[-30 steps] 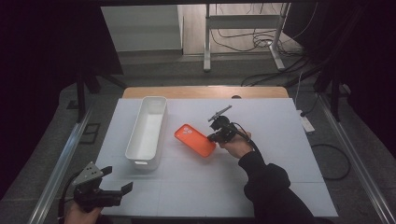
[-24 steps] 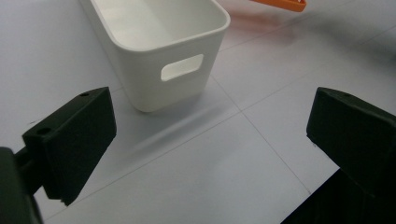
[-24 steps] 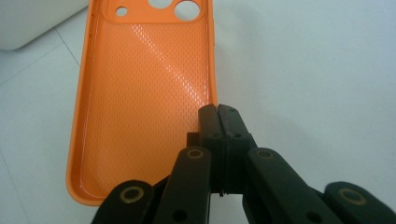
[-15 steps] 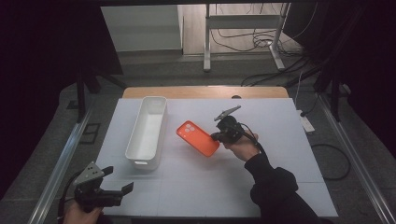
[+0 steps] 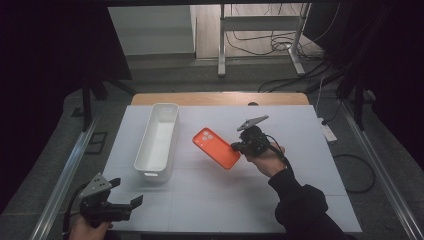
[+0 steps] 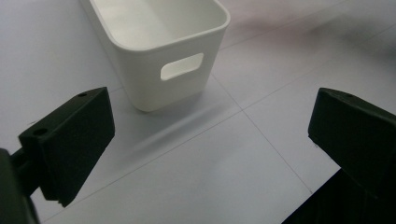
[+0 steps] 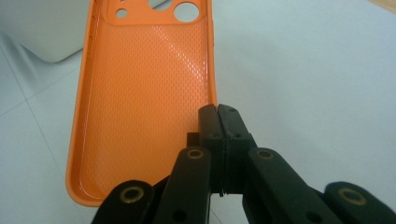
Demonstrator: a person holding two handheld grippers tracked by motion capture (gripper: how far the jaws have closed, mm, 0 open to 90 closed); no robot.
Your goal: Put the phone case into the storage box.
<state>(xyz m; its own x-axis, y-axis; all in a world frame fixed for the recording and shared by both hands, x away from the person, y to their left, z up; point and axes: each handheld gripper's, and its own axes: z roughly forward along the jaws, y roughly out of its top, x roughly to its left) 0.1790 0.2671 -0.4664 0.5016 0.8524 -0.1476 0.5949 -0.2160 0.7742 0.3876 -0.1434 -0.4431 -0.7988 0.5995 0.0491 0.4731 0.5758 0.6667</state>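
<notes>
Orange phone case [image 5: 216, 148], pinched by one long edge in my right claw [image 5: 236, 146], hangs tilted just above the white table [image 5: 300, 190] at the middle of the high view, its camera cut-outs pointing toward the upper left of the frame. In the right claw's own view the black jaws are clenched tight on the case's [image 7: 140, 102] thin side wall near the lower corner, the dimpled inner face open to the camera and the far end reaching toward the top of the picture. My left claw [image 5: 131, 204] waits at the lower left of the high view with its jaws spread and nothing between them; in its own view the two black pads [image 6: 70, 140] frame bare table and the near end of the white bin [image 6: 159, 51]. That long white bin [image 5: 159, 140] stands left of the case, lengthwise up the frame, and what I can see of its inside is bare. As I judge it, the step in hand is carrying the case across to the bin. The grip is narrow and on a soft rim, so the case may swing or slip; I would keep the squeeze firm, move slowly, line the case's length up with the bin's length, bring it over the opening and lower it before letting go.
</notes>
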